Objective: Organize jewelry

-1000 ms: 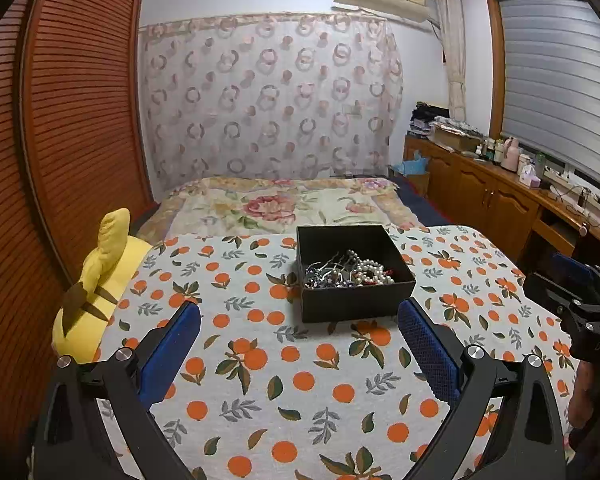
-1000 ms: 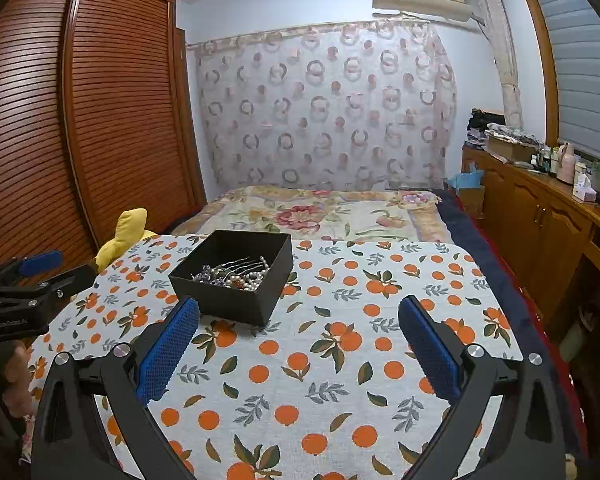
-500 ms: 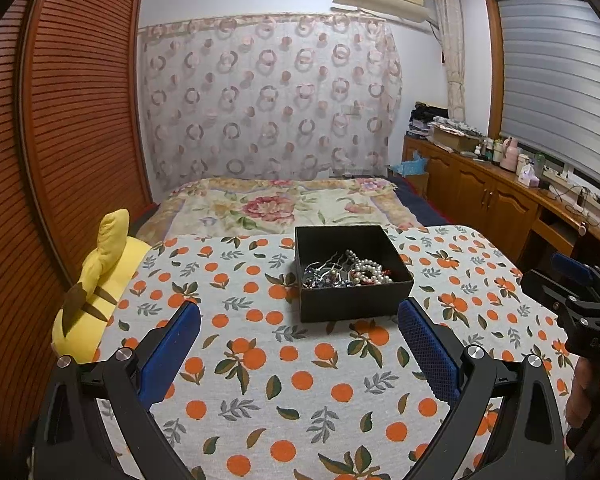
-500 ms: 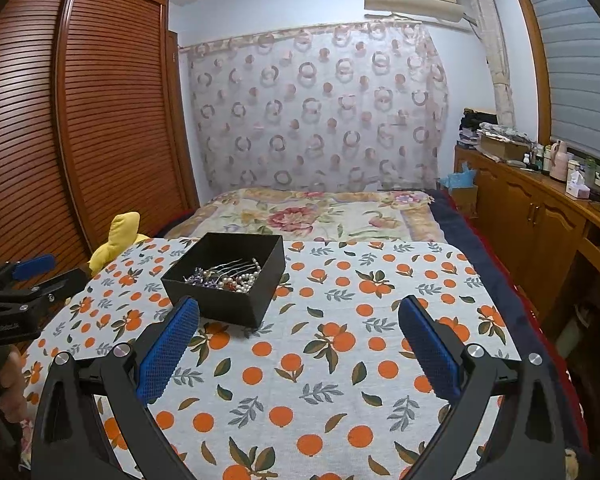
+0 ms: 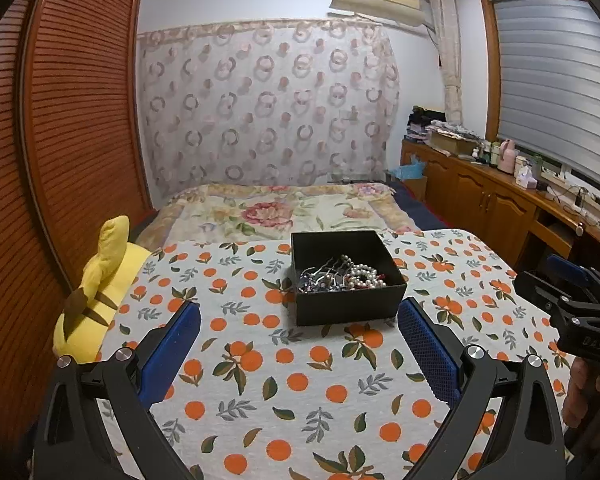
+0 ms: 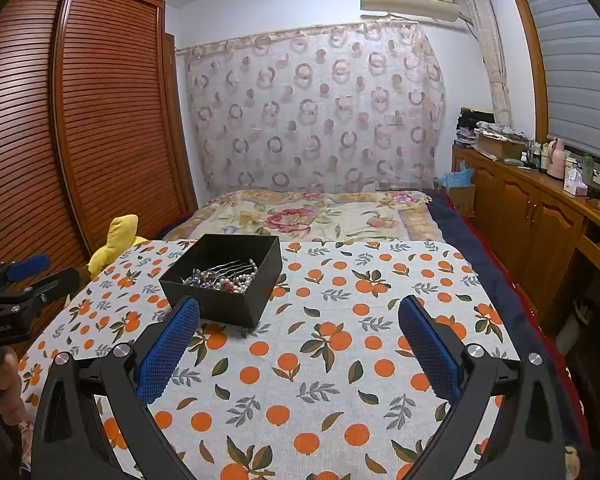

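An open black box stands on a table with an orange-print cloth. Inside lies a tangle of jewelry: pearl strands, silver hair combs and purple beads. My left gripper is open and empty, just short of the box's near wall. In the right wrist view the box sits ahead to the left, with the jewelry visible inside. My right gripper is open and empty, to the right of the box. Each gripper shows at the edge of the other's view.
A yellow plush toy lies at the table's left edge beside a brown slatted wardrobe. A bed with a floral cover lies behind the table. A wooden cabinet with clutter runs along the right wall.
Both grippers have drifted slightly; the box sits a little lower and closer in the right wrist view. Both stay open and empty.
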### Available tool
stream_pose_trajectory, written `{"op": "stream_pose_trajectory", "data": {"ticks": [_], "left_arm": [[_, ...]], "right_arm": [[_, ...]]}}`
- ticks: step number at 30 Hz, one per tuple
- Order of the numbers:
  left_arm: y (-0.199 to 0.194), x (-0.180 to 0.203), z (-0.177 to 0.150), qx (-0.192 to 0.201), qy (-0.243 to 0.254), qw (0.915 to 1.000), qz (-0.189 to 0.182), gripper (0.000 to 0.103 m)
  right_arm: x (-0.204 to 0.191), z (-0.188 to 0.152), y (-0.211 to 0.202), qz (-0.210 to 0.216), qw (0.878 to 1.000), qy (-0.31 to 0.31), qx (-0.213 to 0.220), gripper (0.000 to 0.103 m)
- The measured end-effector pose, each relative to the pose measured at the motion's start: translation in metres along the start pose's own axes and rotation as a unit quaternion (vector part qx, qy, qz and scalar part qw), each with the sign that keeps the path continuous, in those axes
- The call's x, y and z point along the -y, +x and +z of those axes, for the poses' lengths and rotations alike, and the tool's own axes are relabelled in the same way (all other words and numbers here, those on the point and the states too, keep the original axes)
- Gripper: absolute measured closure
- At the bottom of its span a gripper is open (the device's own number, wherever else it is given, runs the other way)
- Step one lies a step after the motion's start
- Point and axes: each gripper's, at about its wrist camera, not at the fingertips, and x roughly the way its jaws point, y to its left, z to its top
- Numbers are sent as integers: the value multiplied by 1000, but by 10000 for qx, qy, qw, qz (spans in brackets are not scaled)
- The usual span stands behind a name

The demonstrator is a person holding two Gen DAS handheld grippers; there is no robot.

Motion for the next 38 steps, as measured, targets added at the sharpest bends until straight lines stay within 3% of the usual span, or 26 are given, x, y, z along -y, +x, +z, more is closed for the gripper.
{"op": "stream_pose_trajectory", "data": {"ticks": [38], "left_arm": [[-7, 8, 3, 52, -20, 10000, 53, 8]], "right_arm": [[0, -1, 0, -1, 10000, 6, 7, 2]]}}
